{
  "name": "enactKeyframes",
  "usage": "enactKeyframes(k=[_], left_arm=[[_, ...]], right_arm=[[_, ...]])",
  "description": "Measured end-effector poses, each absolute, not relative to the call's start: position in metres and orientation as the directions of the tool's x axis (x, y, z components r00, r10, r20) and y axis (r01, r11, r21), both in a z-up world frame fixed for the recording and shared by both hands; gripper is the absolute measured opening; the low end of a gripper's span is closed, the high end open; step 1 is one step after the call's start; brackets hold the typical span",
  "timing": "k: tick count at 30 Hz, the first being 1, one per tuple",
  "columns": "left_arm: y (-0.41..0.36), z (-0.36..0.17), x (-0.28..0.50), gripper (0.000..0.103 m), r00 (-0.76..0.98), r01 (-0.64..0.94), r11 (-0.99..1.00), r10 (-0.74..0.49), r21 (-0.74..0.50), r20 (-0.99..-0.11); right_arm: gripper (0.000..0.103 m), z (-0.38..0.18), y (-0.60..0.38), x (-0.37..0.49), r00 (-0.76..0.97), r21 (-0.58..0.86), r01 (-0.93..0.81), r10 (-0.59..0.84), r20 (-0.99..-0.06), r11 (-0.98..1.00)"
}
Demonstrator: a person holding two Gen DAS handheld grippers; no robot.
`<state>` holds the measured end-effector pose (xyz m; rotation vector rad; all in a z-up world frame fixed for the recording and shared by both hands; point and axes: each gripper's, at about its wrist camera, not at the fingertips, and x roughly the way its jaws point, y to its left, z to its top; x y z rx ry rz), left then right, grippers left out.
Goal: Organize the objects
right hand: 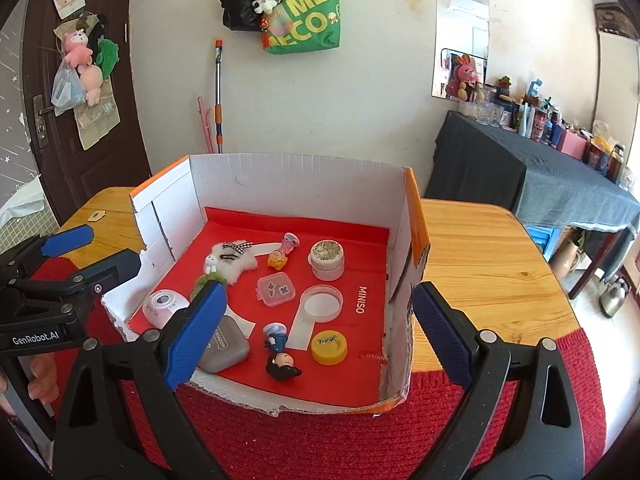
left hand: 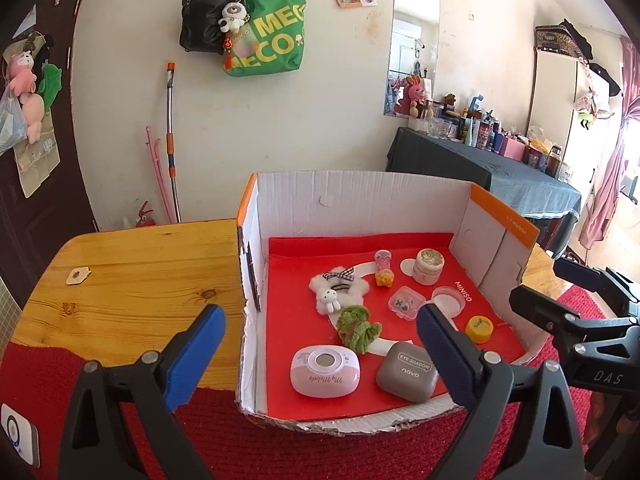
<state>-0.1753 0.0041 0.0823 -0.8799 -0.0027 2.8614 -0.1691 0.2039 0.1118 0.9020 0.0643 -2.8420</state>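
Left wrist view: the left gripper (left hand: 320,354) hangs wide apart and empty over the white cardboard box (left hand: 360,196) on the wooden table (left hand: 132,264).

Right wrist view: the right gripper (right hand: 316,332) gapes empty too; the small capped figurine (right hand: 280,354) lies inside, likely just placed. Next: withdraw.

Green scrunchie (right hand: 208,280) and grey eyeshadow case (right hand: 226,350) partly behind right gripper's fingers (right hand: 196,332).
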Motion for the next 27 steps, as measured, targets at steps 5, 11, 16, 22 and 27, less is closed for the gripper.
enactKeyframes(k=[5, 11, 16, 22, 27], left_arm=[[0.006, 0.064, -0.175, 0.098, -0.824, -0.130, -0.991, 0.128, -0.036, -0.552], [0.008, 0.052, -0.173, 0.098, -0.834, -0.136, -0.990, 0.129, -0.026, -0.537], [0.008, 0.046, -0.175, 0.098, -0.827, -0.145, -0.989, 0.140, -0.034, -0.545], [0.007, 0.043, -0.179, 0.098, -0.814, -0.148, -0.987, 0.153, -0.056, -0.560], [0.008, 0.042, -0.177, 0.098, -0.819, -0.150, -0.988, 0.151, -0.047, -0.553]], right_arm=[[0.095, 0.092, 0.210, -0.173, -0.800, 0.008, 0.143, -0.120, -0.587, -0.990], [0.095, 0.078, 0.209, -0.174, -0.804, -0.011, 0.137, -0.105, -0.586, -0.990], [0.095, 0.073, 0.208, -0.174, -0.811, -0.023, 0.128, -0.091, -0.577, -0.991], [0.096, 0.067, 0.208, -0.171, -0.811, -0.030, 0.118, -0.079, -0.580, -0.993], [0.098, 0.066, 0.202, -0.170, -0.809, -0.061, 0.111, -0.054, -0.585, -0.992]])
